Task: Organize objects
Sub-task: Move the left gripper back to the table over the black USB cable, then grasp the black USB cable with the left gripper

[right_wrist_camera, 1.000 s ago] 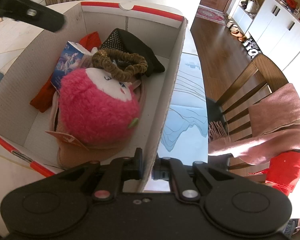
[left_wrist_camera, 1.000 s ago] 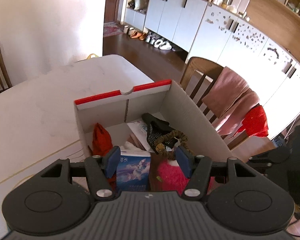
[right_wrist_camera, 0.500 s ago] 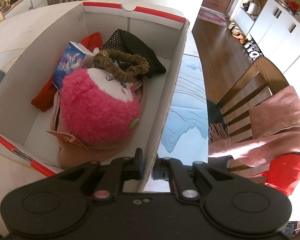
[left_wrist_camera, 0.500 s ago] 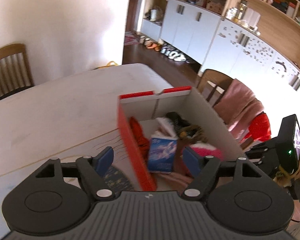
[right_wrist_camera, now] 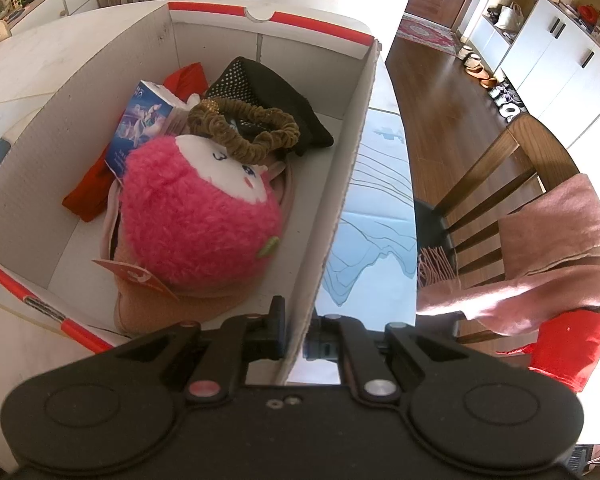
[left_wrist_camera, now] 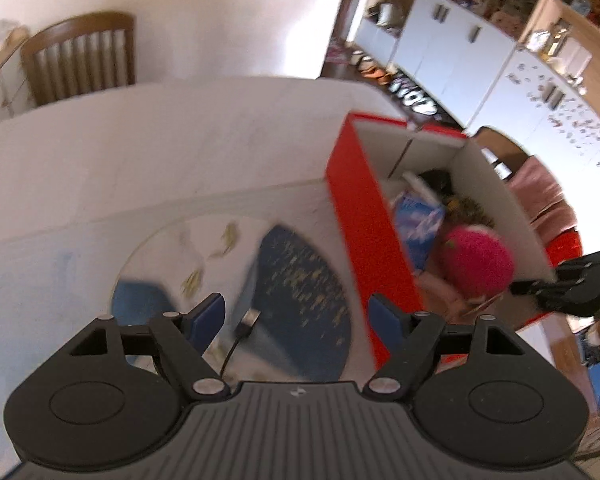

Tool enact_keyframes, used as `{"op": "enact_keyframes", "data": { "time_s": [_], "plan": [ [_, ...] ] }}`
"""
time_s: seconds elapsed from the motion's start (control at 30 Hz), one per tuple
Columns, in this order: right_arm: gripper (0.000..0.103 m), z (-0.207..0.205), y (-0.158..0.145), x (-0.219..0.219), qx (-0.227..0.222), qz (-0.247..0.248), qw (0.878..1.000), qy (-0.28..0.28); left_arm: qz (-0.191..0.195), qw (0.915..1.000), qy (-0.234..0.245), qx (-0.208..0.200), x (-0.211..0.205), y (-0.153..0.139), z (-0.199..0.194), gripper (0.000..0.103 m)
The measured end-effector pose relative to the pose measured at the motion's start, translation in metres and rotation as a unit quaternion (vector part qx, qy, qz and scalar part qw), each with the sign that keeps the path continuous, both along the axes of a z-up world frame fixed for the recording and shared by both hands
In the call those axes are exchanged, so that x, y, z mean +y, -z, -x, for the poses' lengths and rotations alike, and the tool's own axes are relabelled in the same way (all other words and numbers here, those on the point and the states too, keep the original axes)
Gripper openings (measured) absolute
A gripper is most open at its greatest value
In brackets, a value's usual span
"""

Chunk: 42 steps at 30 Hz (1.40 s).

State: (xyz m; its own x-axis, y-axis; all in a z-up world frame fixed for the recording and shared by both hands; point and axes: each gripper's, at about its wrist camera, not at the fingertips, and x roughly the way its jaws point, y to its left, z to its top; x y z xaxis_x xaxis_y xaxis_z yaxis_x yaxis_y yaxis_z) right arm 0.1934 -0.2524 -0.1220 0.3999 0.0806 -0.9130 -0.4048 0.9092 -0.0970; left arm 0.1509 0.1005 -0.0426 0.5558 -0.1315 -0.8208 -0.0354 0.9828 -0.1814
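Observation:
An open cardboard box (right_wrist_camera: 340, 168) with red outer sides (left_wrist_camera: 364, 232) stands on the table. Inside lie a pink plush toy (right_wrist_camera: 196, 224), a brown scrunchie (right_wrist_camera: 244, 128), a blue booklet (right_wrist_camera: 144, 124), black cloth (right_wrist_camera: 272, 92), red cloth (right_wrist_camera: 88, 196) and a beige hat (right_wrist_camera: 172, 312). My right gripper (right_wrist_camera: 300, 316) is shut on the box's right wall near its near corner. My left gripper (left_wrist_camera: 296, 308) stands open over the table, left of the box. A black cable's metal plug (left_wrist_camera: 248, 320) lies on the mat between its fingers, untouched.
A round blue-and-white patterned mat (left_wrist_camera: 300, 280) covers the white table (left_wrist_camera: 140, 152) under the left gripper. A wooden chair (left_wrist_camera: 80, 60) stands at the far side. Another chair with pink cloth (right_wrist_camera: 560, 232) and a red item (right_wrist_camera: 568, 344) stands right of the table.
My left gripper has swung left from above the box's contents to the table beside its red wall, and its jaws have widened. The right gripper and the box have not moved.

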Motion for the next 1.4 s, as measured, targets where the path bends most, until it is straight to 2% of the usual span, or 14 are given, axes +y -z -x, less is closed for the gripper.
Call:
{"op": "enact_keyframes", "data": {
  "time_s": [0.07, 0.27, 0.37, 0.93, 1.1, 1.27, 1.4],
  "plan": [
    [0.007, 0.000, 0.000, 0.000, 0.000, 0.000, 1.000, 0.000, -0.007, 0.9997, -0.015, 0.015, 0.002, 0.012, 0.007, 0.078],
    [0.007, 0.000, 0.000, 0.000, 0.000, 0.001, 1.000, 0.000, 0.020, 0.9955, -0.053, 0.076, 0.006, 0.048, 0.028, 0.078],
    [0.007, 0.000, 0.000, 0.000, 0.000, 0.001, 1.000, 0.000, 0.035, 0.9932, -0.063, 0.092, 0.007, 0.060, 0.036, 0.078],
    [0.007, -0.001, 0.001, 0.000, 0.000, 0.001, 1.000, -0.001, 0.021, 0.9851, -0.132, 0.108, 0.017, 0.097, 0.051, 0.075],
    [0.007, -0.001, 0.001, 0.000, 0.000, 0.002, 1.000, -0.001, 0.010, 0.9862, -0.126, 0.107, 0.012, 0.100, 0.049, 0.059],
    [0.007, -0.001, 0.001, 0.000, 0.000, 0.002, 1.000, -0.002, 0.003, 0.9886, -0.113, 0.100, 0.008, 0.101, 0.047, 0.049],
    [0.007, -0.002, 0.001, 0.000, 0.000, 0.002, 1.000, -0.001, 0.007, 0.9900, -0.100, 0.099, 0.002, 0.101, 0.046, 0.030]
  ]
}}
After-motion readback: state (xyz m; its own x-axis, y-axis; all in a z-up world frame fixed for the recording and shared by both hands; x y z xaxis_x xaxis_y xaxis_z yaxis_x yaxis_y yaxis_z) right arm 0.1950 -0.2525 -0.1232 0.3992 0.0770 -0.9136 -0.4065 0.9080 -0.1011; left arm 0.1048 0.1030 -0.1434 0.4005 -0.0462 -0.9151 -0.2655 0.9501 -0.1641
